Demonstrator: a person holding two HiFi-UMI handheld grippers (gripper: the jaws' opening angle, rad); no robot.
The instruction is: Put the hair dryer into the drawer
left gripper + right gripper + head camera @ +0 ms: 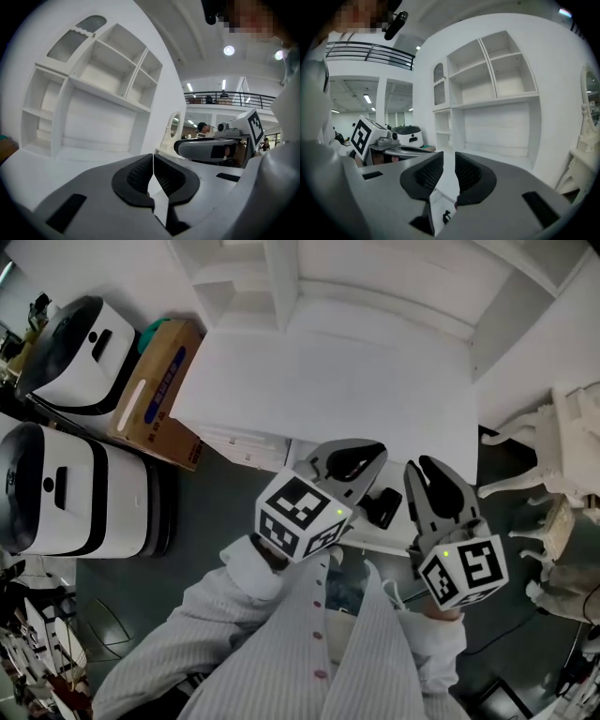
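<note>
- While both grippers are held up level in front of the person's striped white shirt (309, 652), the white desk surface (328, 371) lies bare just beyond them, with a white shelf unit (93, 93) standing along its far side.
- The left gripper (354, 463) has its fingers together. In the left gripper view the dark ribbed pads meet along a thin line at the tips, with nothing between them.
- The right gripper (433, 482) has its fingers apart by a narrow gap. The right gripper view shows only the white surface through that gap, so nothing is held.
- The hair dryer (382, 506) shows only as a black shape between the two grippers in the head view. It sits low at the desk's front edge, in what looks like the pulled-out white drawer (398, 538), and is mostly hidden by the grippers.
- Neither gripper touches the hair dryer — both are clear of it.
- To the left of the desk stand a brown cardboard box (159, 395) and two white-and-black machines (70, 357) on the dark floor.
- To the right stands a piece of ornate white furniture (562, 456).
</note>
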